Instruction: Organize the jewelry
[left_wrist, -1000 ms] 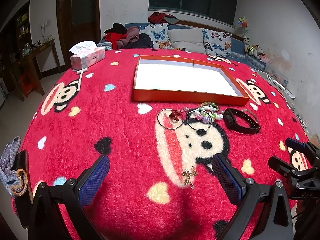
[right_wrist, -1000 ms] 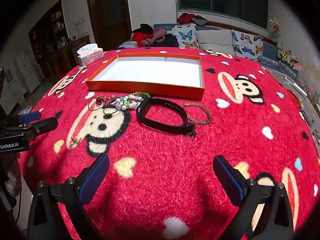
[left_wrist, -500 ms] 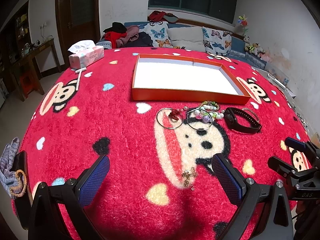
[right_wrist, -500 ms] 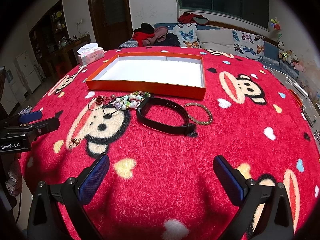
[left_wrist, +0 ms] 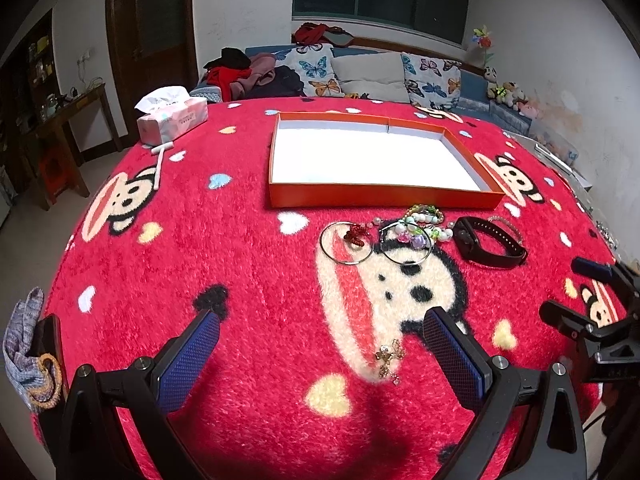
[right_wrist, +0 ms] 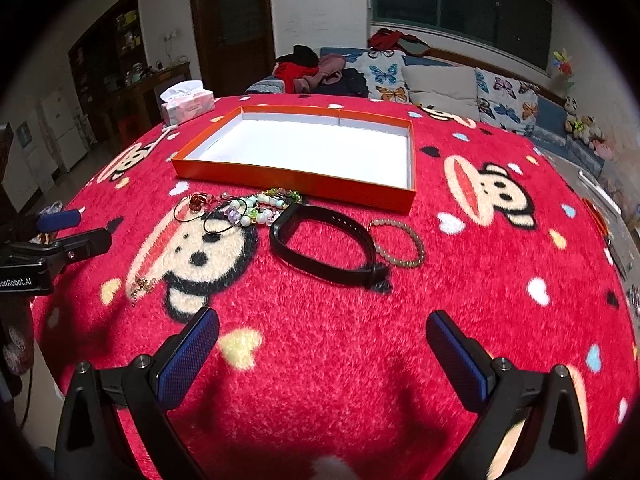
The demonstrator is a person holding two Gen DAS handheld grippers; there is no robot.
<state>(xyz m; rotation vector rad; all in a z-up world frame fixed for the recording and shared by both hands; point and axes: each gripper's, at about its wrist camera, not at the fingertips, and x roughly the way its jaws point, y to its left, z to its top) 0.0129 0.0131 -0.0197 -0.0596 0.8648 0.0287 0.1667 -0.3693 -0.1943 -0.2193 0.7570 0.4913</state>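
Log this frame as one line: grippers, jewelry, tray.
left gripper: open, empty | right gripper: open, empty | black band, bead bracelet, rings: on blanket | orange tray: empty

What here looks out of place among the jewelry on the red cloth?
One small gold piece lies alone near the left gripper, apart from the cluster of bangles and beads and the black band in front of the orange tray. The tray holds nothing yet. Nothing looks spilled or damaged.
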